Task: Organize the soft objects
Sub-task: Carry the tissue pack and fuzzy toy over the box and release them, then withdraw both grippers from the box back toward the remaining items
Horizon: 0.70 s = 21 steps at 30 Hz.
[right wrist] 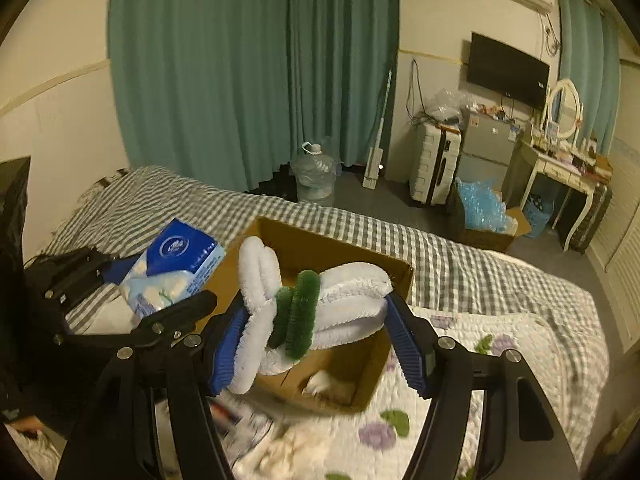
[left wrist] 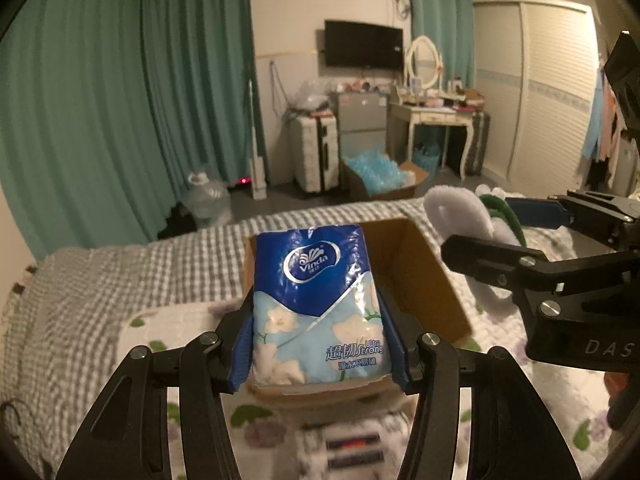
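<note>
Left tongs (left wrist: 320, 344): squeezed shut on the tissue pack (left wrist: 318, 304), up in the air by the box's (right wrist: 384, 364) 10 o'clock edge.
Right tongs (right wrist: 316, 332): closed on the fluffy white toy (right wrist: 352, 300) with green bands, right over the box.
Done so far: one small white thing (right wrist: 326, 388) lies inside (too blurry to name).
Left to do: both held things are not dropped in yet, I think.
Only the right view shows: the box floor.

Black grippers (left wrist: 320, 344), blue-padded jaws.

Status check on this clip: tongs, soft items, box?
Left tongs shut on tissue pack. Right tongs shut on fuzzy bundle. Both over cardboard box; nothing blocking.
</note>
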{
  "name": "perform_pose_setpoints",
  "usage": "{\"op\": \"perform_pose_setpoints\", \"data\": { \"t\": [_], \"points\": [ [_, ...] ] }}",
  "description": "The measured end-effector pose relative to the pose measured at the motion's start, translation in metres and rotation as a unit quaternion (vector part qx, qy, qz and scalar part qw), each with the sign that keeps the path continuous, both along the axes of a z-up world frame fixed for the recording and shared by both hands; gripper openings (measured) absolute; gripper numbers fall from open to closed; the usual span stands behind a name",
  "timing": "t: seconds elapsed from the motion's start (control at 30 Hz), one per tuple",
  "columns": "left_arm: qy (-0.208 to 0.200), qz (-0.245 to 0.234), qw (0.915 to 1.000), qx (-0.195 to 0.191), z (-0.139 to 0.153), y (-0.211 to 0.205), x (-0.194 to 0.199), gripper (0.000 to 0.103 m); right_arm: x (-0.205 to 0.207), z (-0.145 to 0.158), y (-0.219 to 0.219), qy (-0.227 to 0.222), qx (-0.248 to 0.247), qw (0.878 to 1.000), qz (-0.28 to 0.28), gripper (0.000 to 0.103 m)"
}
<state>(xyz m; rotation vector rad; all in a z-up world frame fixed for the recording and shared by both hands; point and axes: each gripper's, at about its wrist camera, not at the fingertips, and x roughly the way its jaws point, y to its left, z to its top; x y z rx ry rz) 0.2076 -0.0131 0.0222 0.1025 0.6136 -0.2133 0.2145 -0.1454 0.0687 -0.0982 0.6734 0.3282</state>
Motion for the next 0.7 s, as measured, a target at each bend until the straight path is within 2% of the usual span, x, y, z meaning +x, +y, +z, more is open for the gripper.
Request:
{"op": "perform_pose_setpoints", "data": {
  "t": [0.2, 0.33, 0.4, 0.53, 0.57, 0.6, 0.67, 0.7],
  "points": [
    [0.030, -0.004, 0.9995, -0.005, -0.039, -0.006, 0.048, 0.053, 0.068, -0.053, -0.010, 0.043, 0.033, 0.998, -0.032, 0.065],
    [0.040, -0.014, 0.9991, -0.007, -0.058, -0.014, 0.064, 0.054, 0.082, -0.074, -0.009, 0.047, 0.038, 0.998, -0.034, 0.066],
    [0.043, -0.014, 0.9990, -0.004, -0.064, -0.015, 0.068, 0.055, 0.087, -0.082, -0.008, 0.050, 0.034, 0.997, -0.039, 0.068],
    [0.043, -0.007, 0.9990, 0.009, -0.068, -0.019, 0.067, 0.056, 0.093, -0.088, -0.008, 0.047, 0.037, 0.997, -0.048, 0.084],
    [0.041, -0.006, 0.9990, 0.015, -0.067, -0.021, 0.067, 0.061, 0.091, -0.086, -0.008, 0.042, 0.038, 0.997, -0.050, 0.091],
    [0.035, -0.004, 0.9990, 0.028, -0.064, -0.023, 0.064, 0.073, 0.091, -0.083, -0.010, 0.035, 0.039, 0.997, -0.053, 0.094],
    [0.017, 0.003, 0.9988, 0.045, -0.059, -0.021, 0.059, 0.082, 0.084, -0.075, -0.011, 0.018, 0.046, 0.997, -0.059, 0.098],
    [0.003, 0.005, 0.9988, 0.048, -0.052, -0.021, 0.053, 0.083, 0.080, -0.069, -0.014, 0.012, 0.050, 0.997, -0.060, 0.098]
  ]
}}
